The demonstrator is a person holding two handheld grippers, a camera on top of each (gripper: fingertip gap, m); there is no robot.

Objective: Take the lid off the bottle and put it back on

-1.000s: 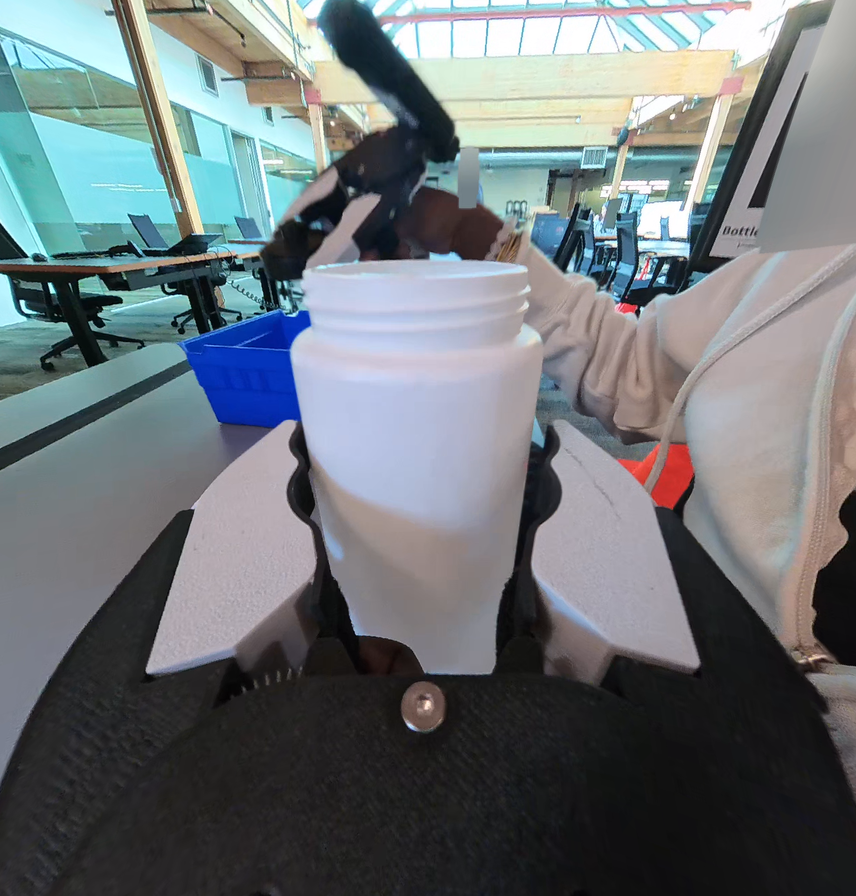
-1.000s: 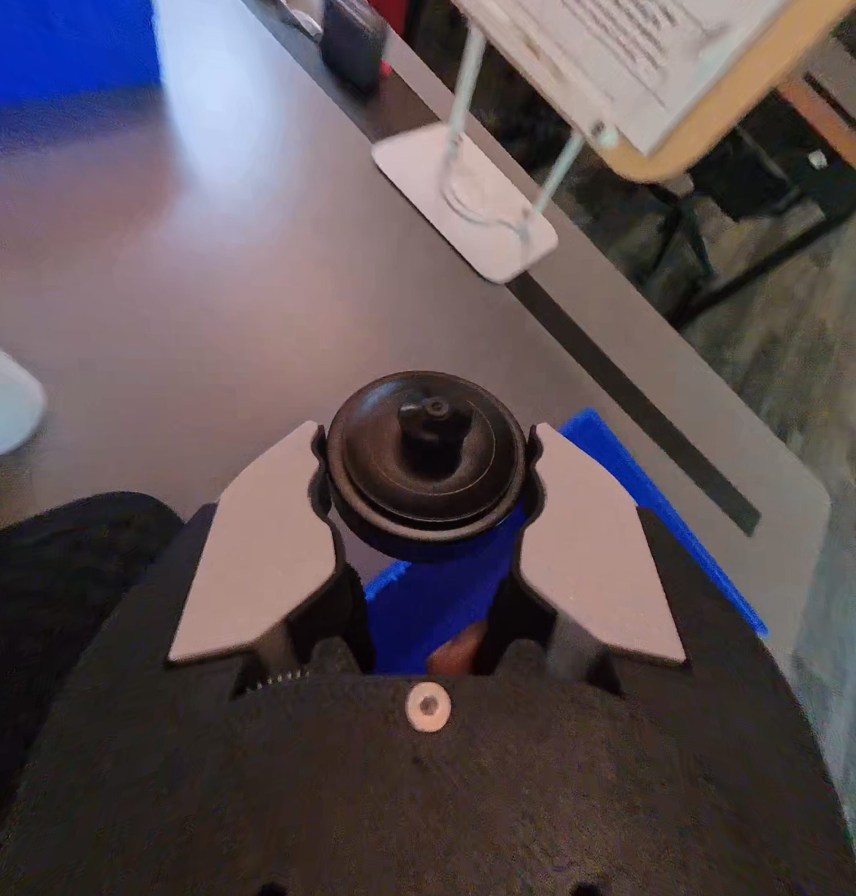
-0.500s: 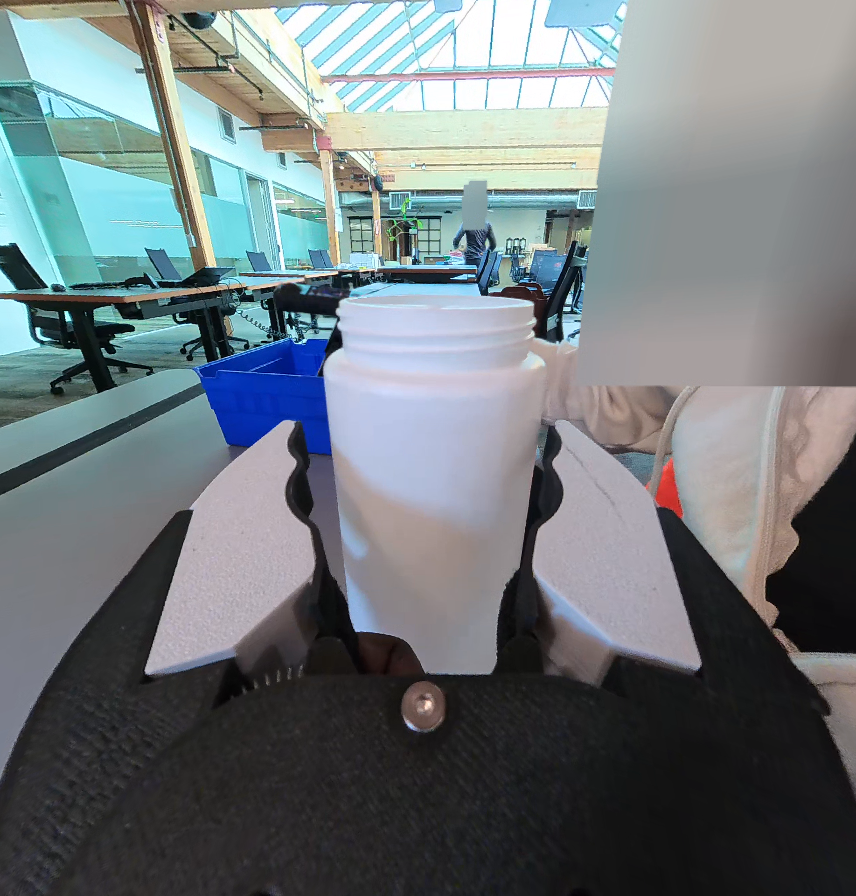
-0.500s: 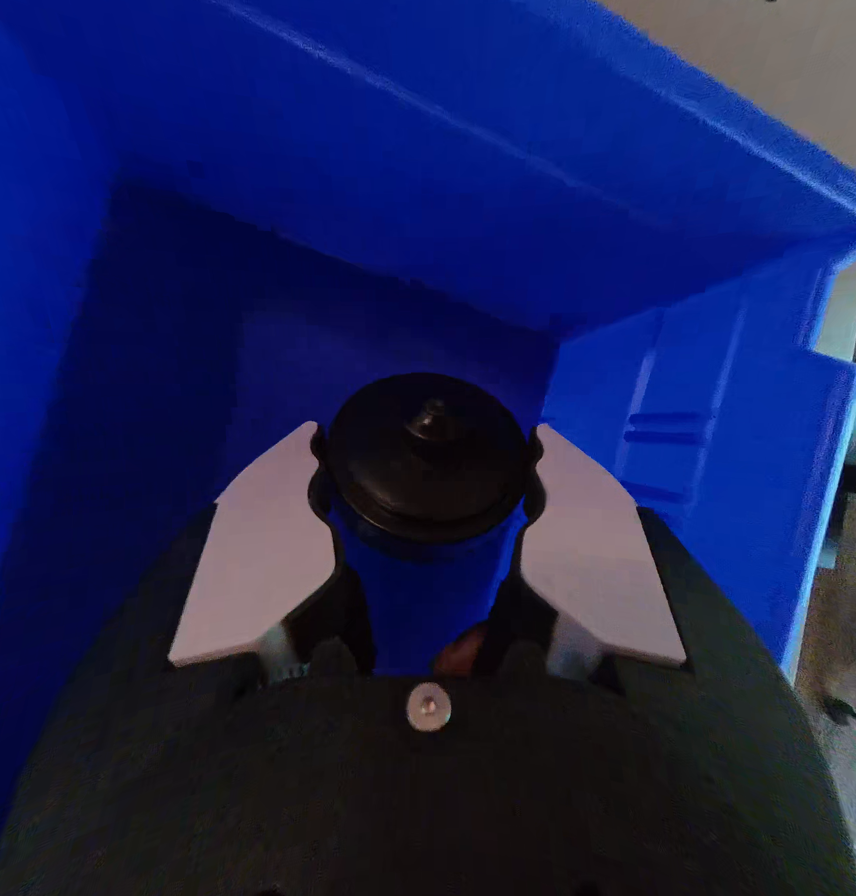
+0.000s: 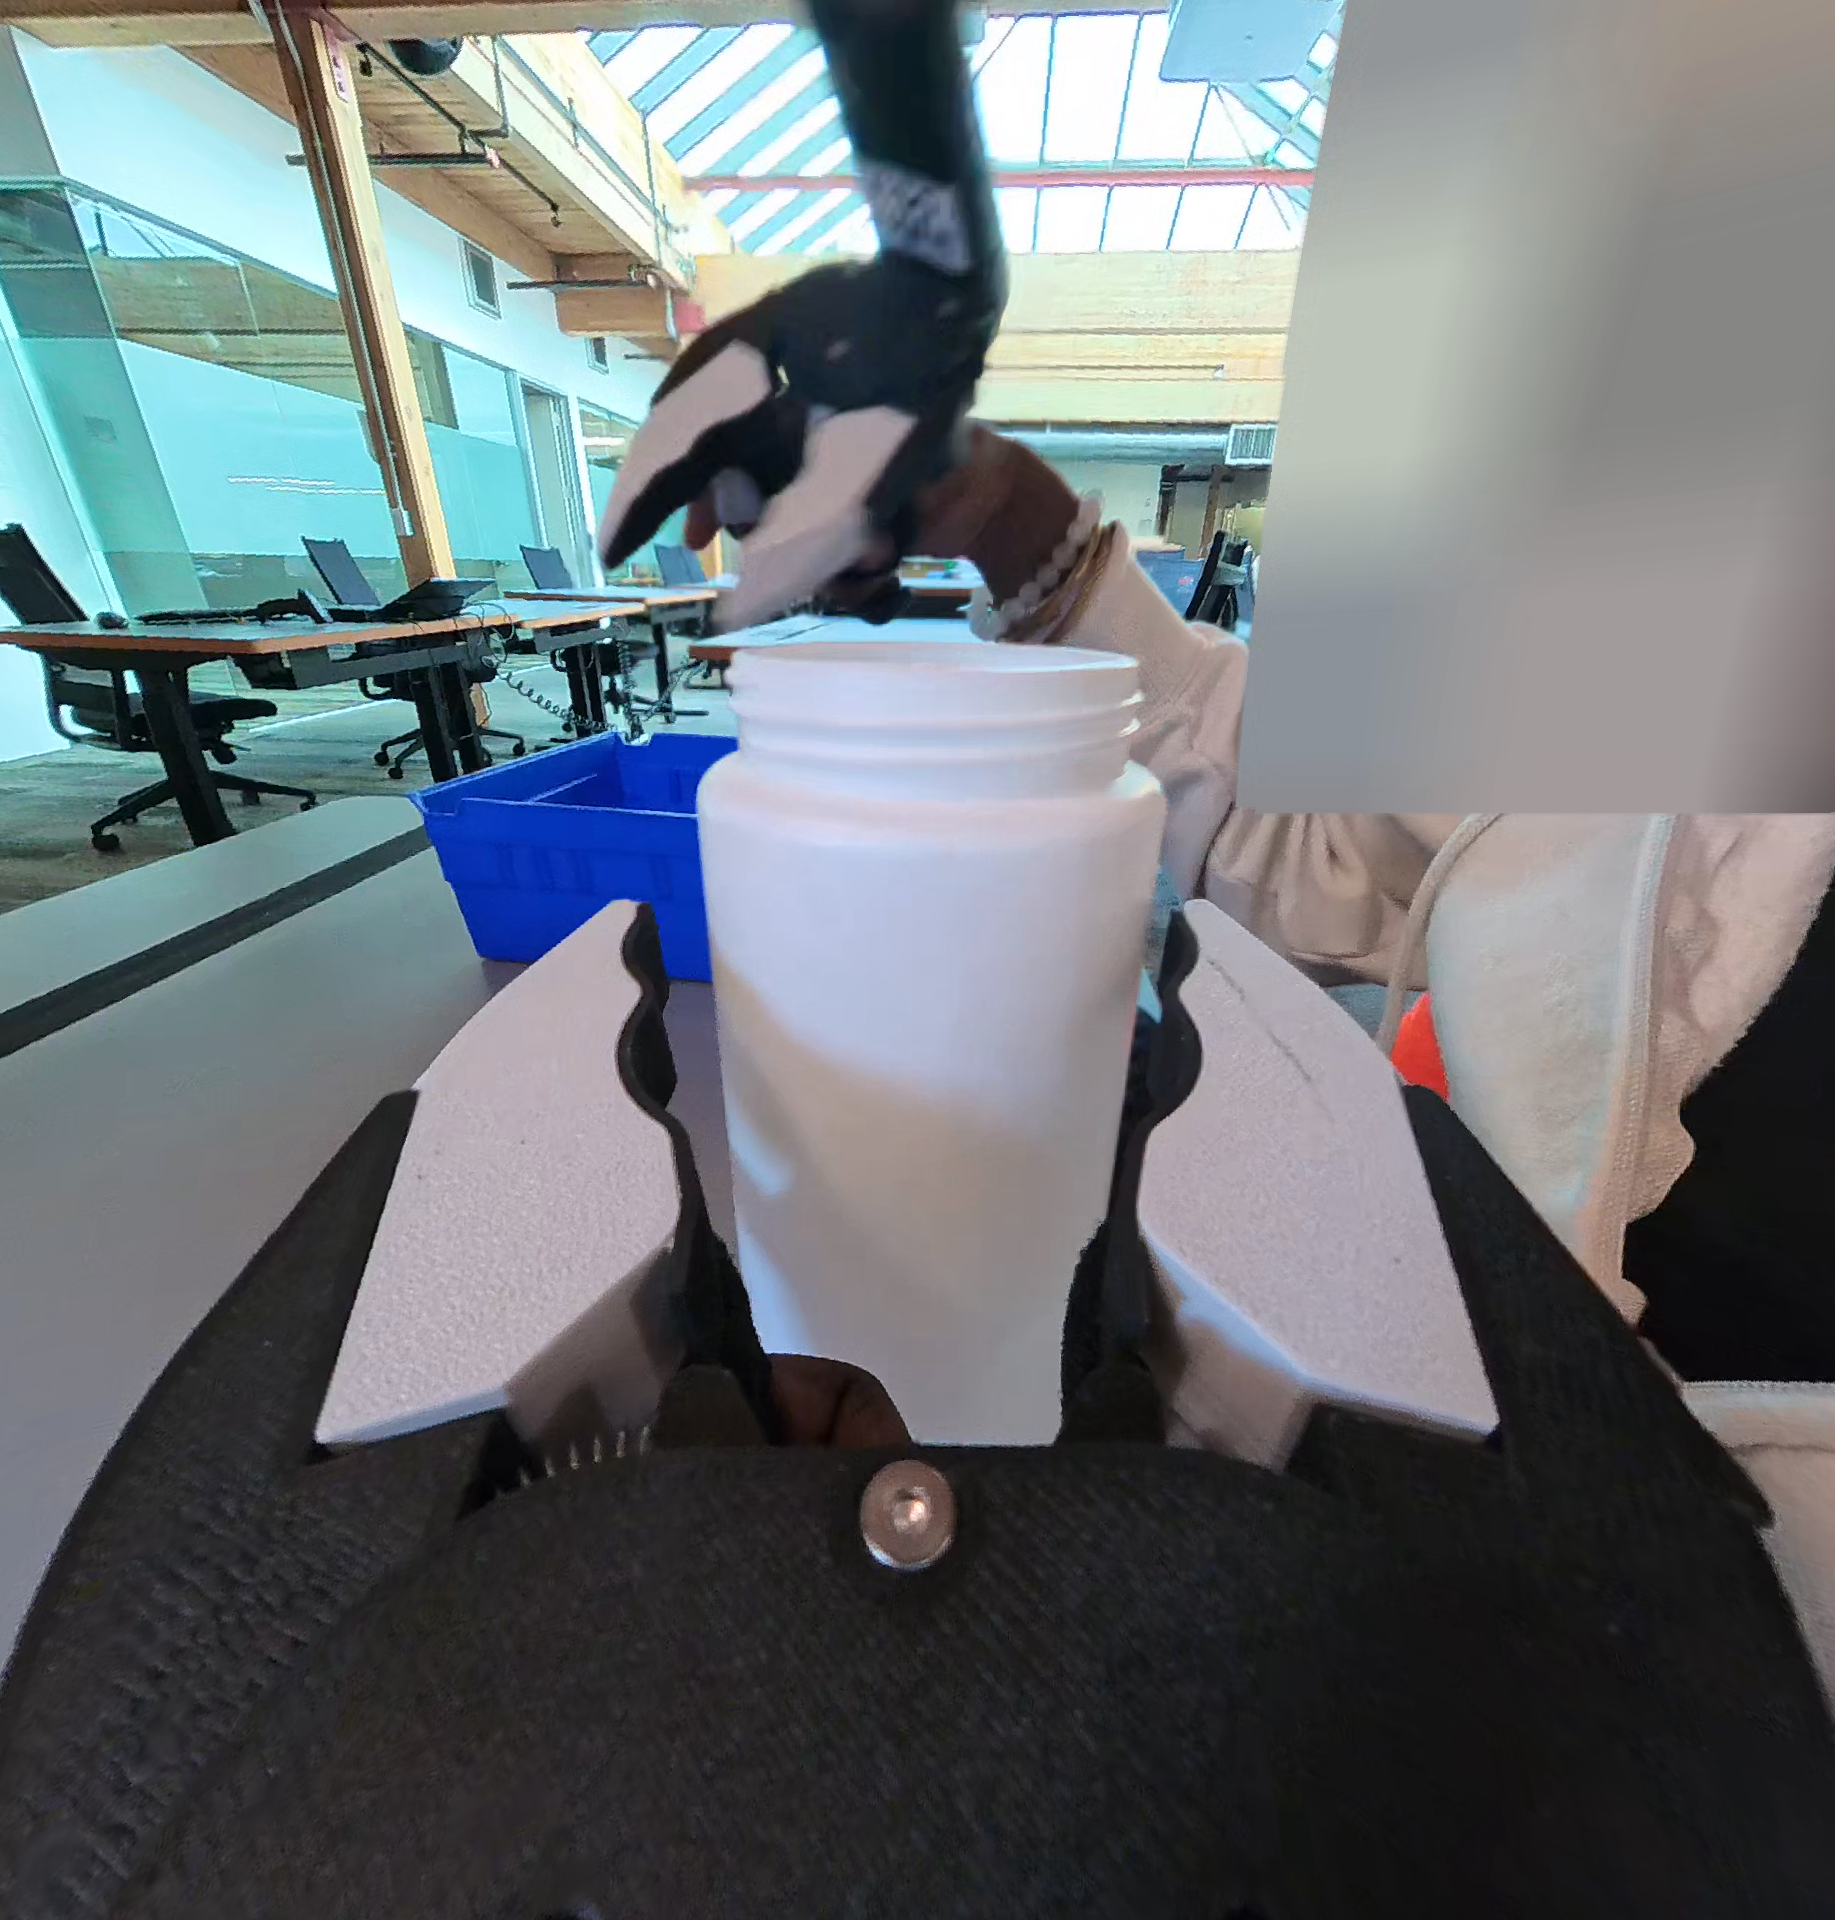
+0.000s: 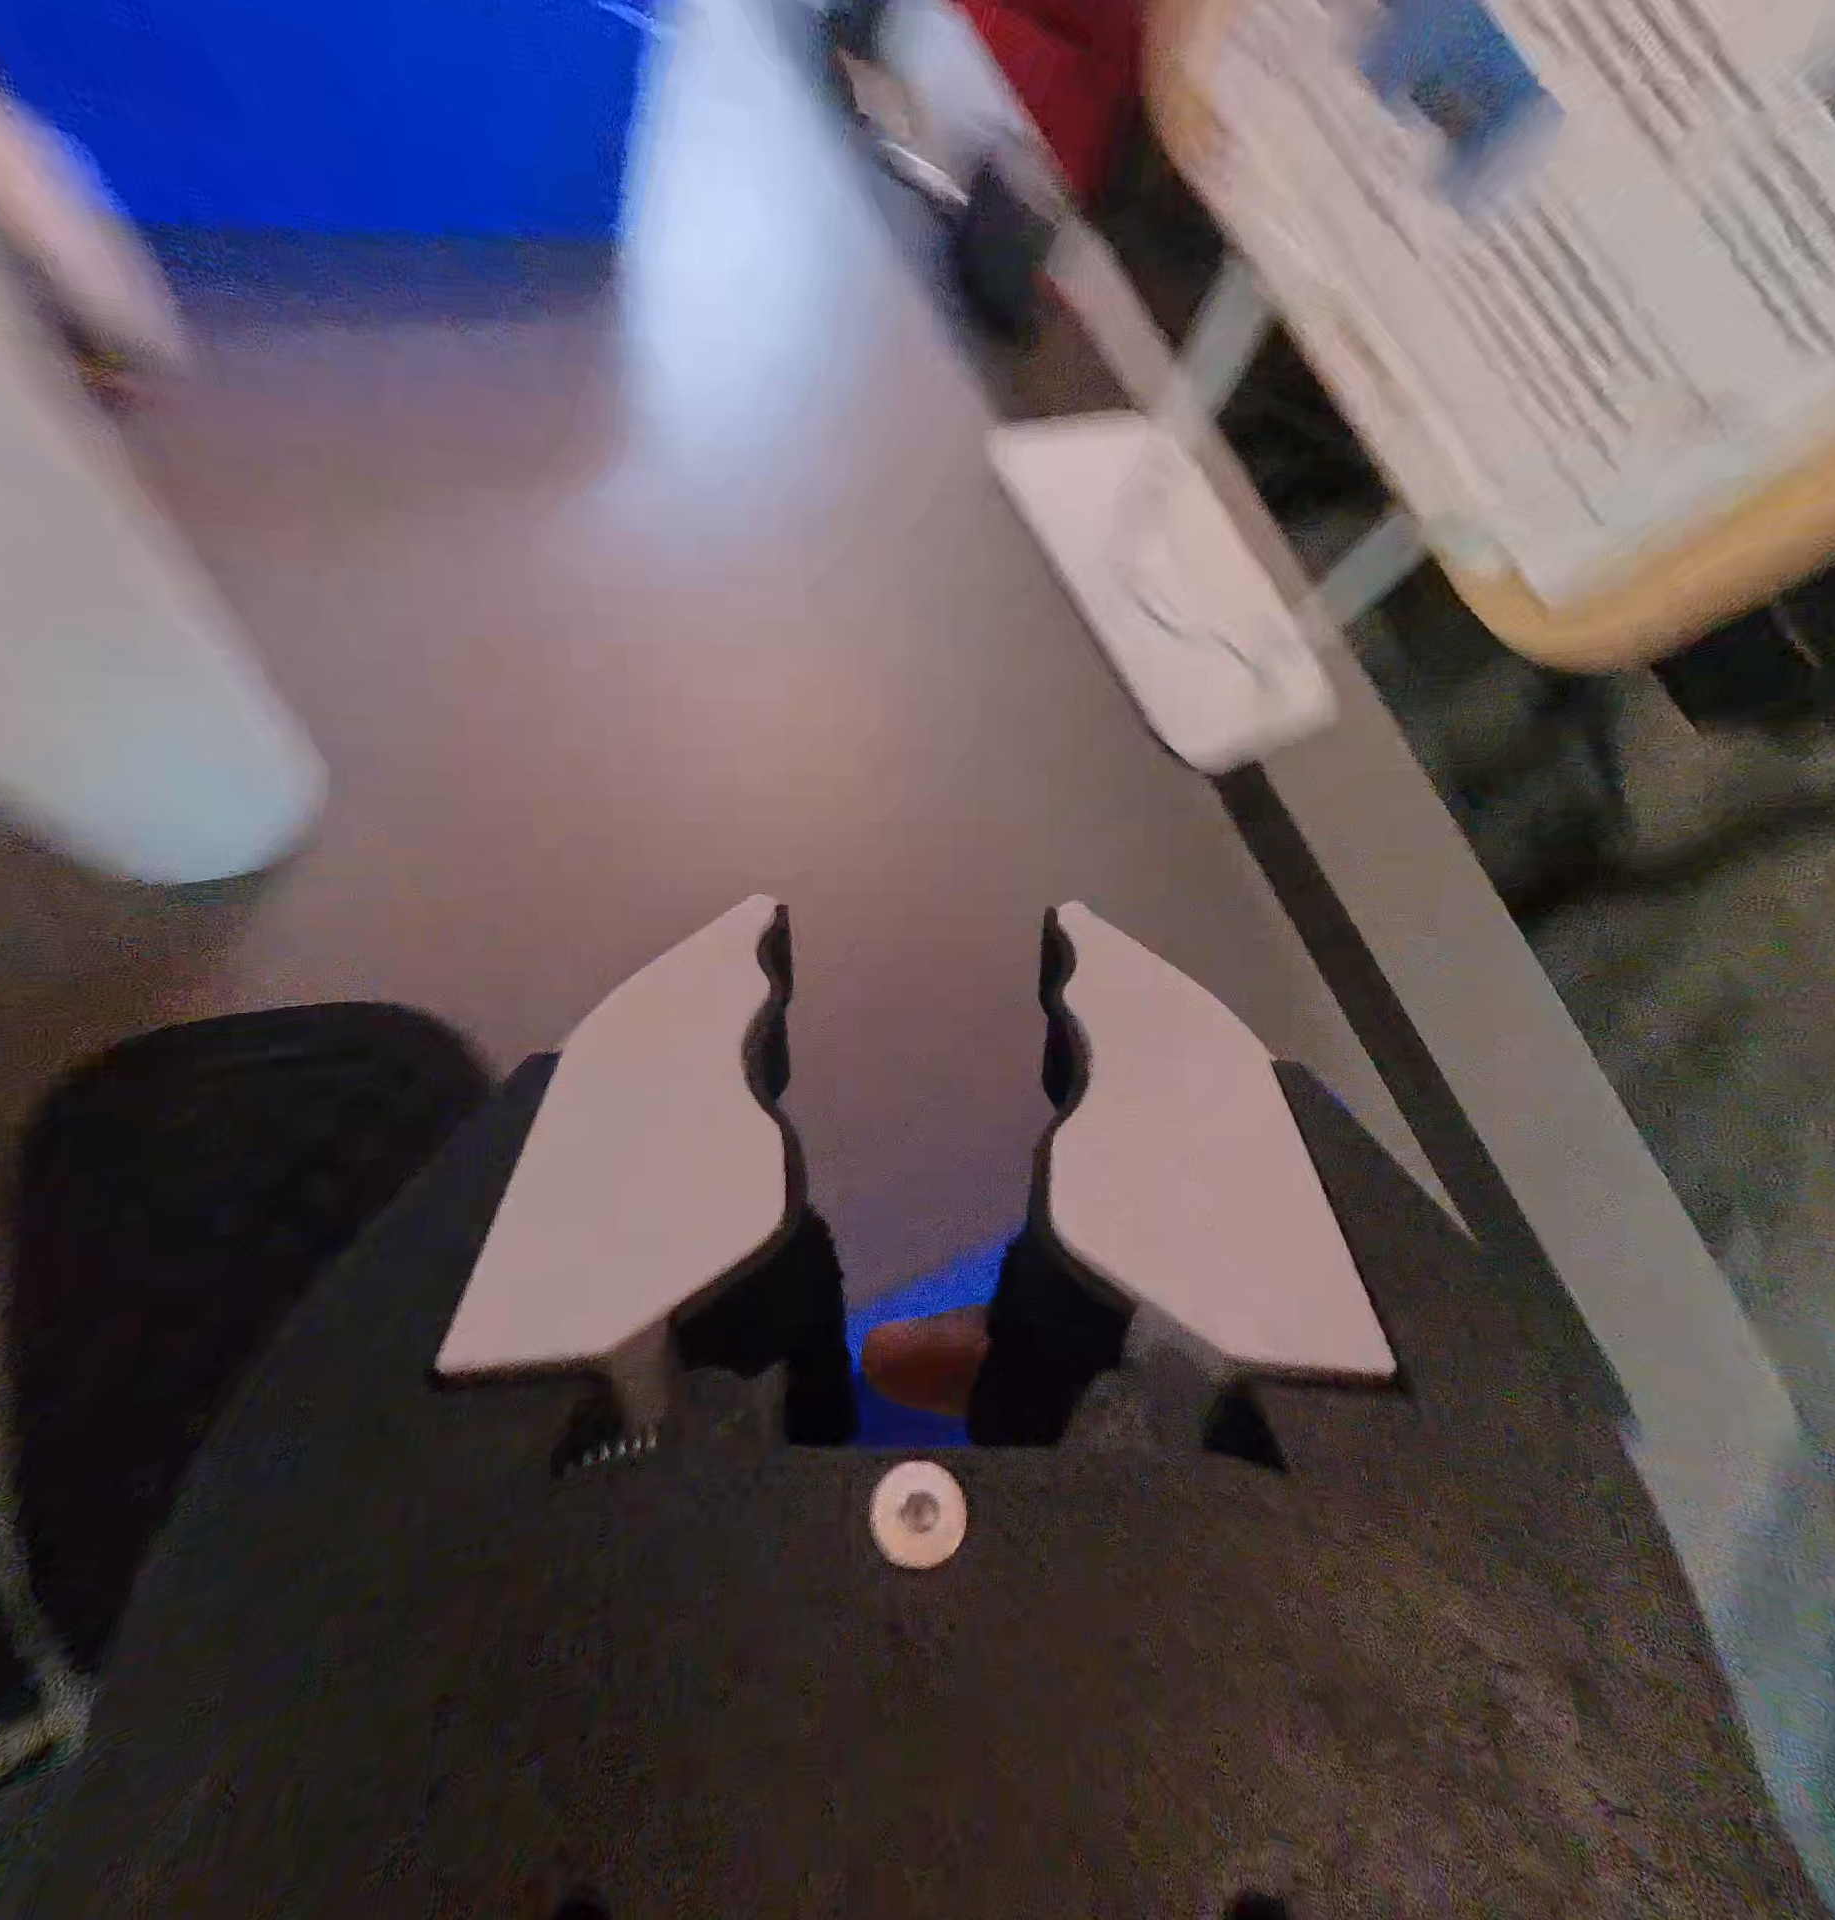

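Observation:
A white bottle (image 5: 923,1039) with a bare threaded mouth stands upright between the fingers of my left gripper (image 5: 913,914), which is shut on its body. No lid is on it, and the black lid is not in view. My right gripper (image 6: 918,914) is empty with its jaws apart, over the grey table (image 6: 684,727). In the left wrist view it (image 5: 684,566) hangs just above and behind the bottle's mouth, tilted down to the left and blurred. The bottle shows as a white blur at the left of the right wrist view (image 6: 82,623).
A blue bin (image 5: 560,842) stands on the table behind the bottle. A clipboard with a sheet of paper (image 6: 1567,260) on a white-based stand (image 6: 1152,582) sits at the table's right edge. A person in a pale hoodie (image 5: 1515,1039) is close on the right.
Half a second ago my right gripper held the black lid down inside the blue bin. Now it is out of the bin, empty, jaws apart, raised above the bottle. The left gripper still holds the bottle.

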